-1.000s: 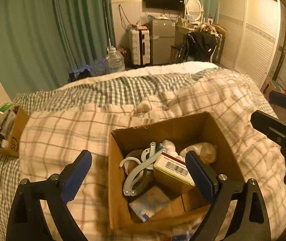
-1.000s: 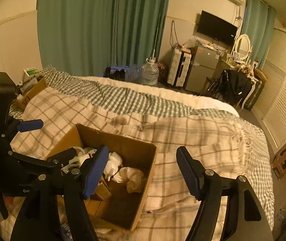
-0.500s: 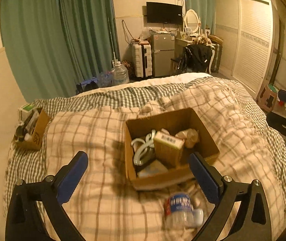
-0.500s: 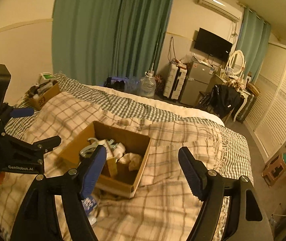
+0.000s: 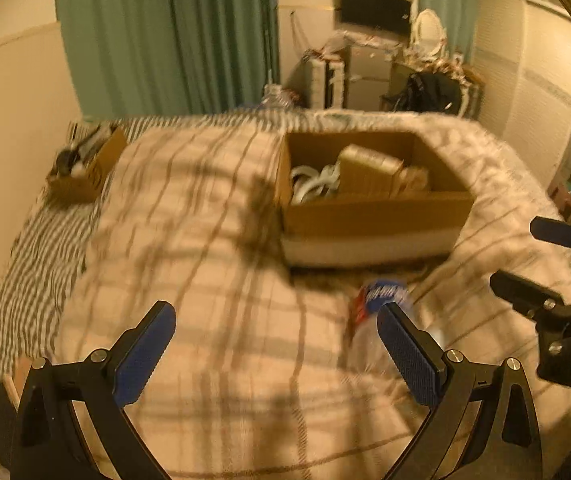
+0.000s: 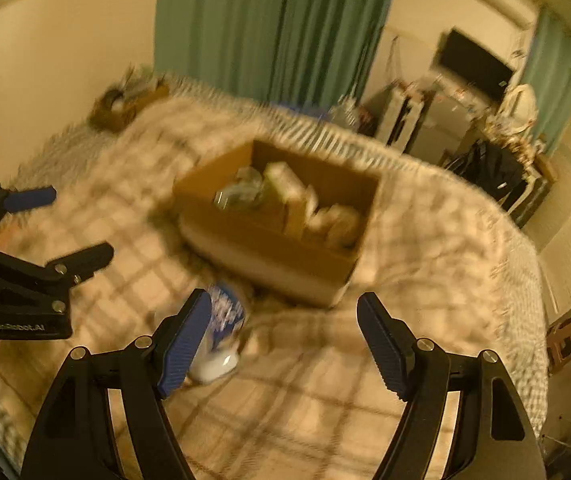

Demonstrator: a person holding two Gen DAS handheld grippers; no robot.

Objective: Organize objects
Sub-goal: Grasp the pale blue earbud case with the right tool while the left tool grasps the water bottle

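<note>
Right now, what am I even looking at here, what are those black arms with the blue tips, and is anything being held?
Those are two hand-held grabbing tools, one in each of a person's hands, each with a camera looking out along its two fingers. One picture is from the left tool, the other from the right tool. Both tools are open and hold nothing. Below them is a bed with a checked blanket. On it sits an open cardboard box with blurry odds and ends inside. A plastic bottle lies on the blanket just in front of the box. A smaller box sits at the far left of the bed.
</note>
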